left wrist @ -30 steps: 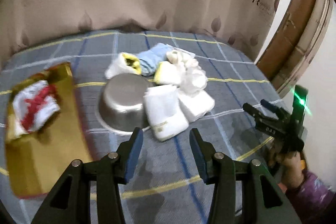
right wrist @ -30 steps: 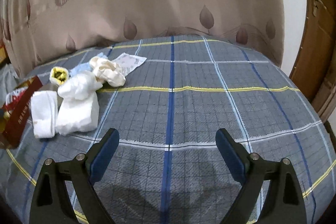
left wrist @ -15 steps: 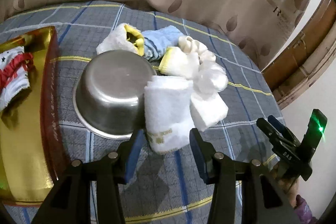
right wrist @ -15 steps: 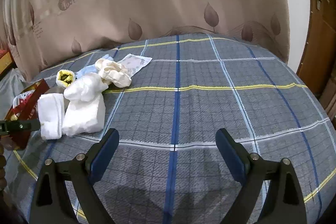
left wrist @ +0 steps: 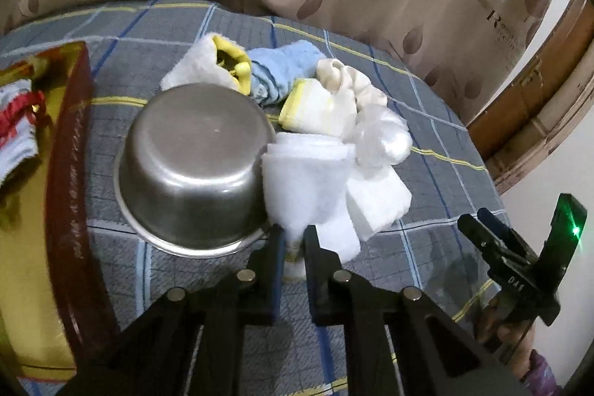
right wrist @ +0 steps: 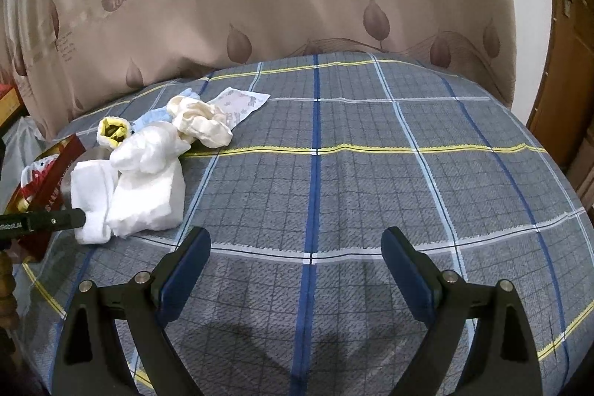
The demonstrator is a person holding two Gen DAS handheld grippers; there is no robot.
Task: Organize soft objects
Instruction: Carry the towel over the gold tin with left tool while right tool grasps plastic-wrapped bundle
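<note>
My left gripper (left wrist: pixel 293 245) is shut on the near end of a folded white towel (left wrist: pixel 308 188) that lies beside an upturned steel bowl (left wrist: pixel 193 173). The towel also shows in the right wrist view (right wrist: pixel 92 195). Behind it lies a pile of soft things: a second white cloth (left wrist: pixel 378 203), a white-and-yellow sock (left wrist: pixel 319 110), a blue cloth (left wrist: pixel 286 69), a cream cloth (right wrist: pixel 200 121) and a yellow-cuffed sock (left wrist: pixel 219 62). My right gripper (right wrist: pixel 295 262) is open and empty over bare tablecloth, far right of the pile.
A gold and red box (left wrist: pixel 55 195) at the left holds a red-and-white cloth (left wrist: pixel 16 121). A paper packet (right wrist: pixel 241 102) lies behind the pile. The plaid tablecloth (right wrist: pixel 371 173) covers the round table. A curtain hangs behind.
My left gripper moved forward and down to the white towel and closed on its near end. The right gripper stayed open and hardly moved.
</note>
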